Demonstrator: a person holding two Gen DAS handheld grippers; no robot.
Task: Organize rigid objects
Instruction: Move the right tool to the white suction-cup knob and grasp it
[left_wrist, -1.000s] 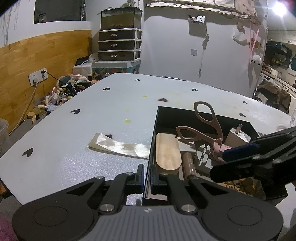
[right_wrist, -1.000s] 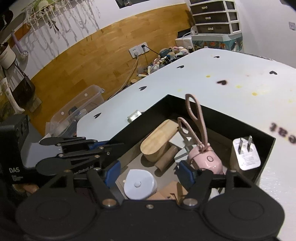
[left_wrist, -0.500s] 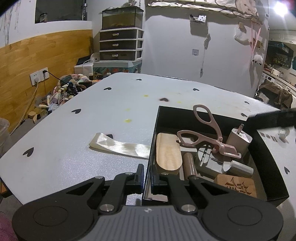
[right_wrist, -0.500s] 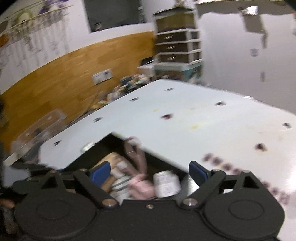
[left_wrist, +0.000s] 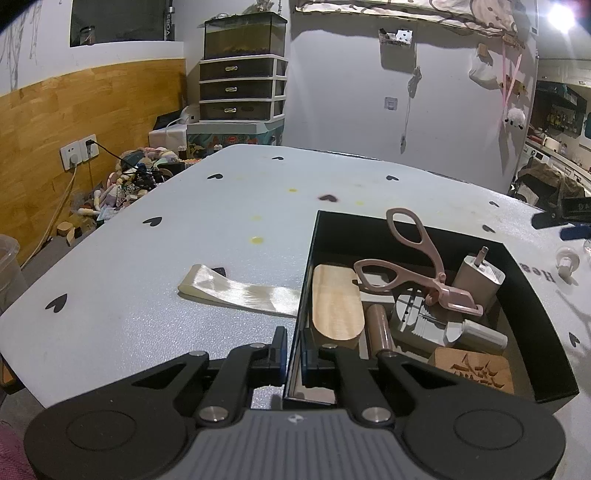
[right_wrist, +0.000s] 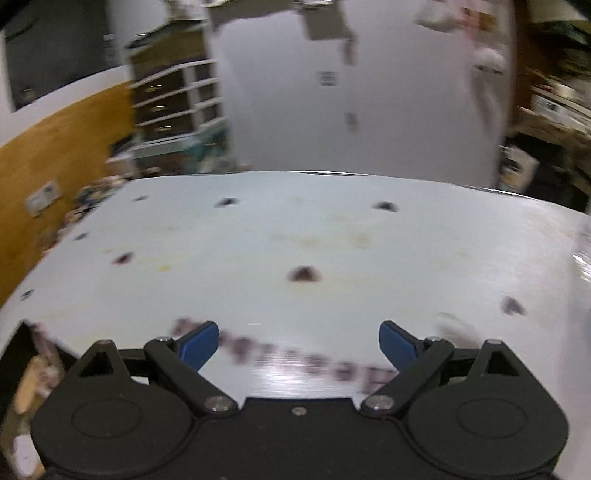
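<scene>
mostly full black box (left_wrist: 524, 295), pink scissors (left_wrist: 410, 269) propped

My table (left_wrist: 229, 236) is pale grey, sprinkled with small dark hearts and a few yellow stains. On it sits a black box (left_wrist: 532, 317), open at the top. Just left of the box lies a shiny cream strip (left_wrist: 240, 293), its end reaching the box's wall. To the right of the box, near some dark lettering, rests a small white knob-like thing (left_wrist: 566, 258).
</scene>
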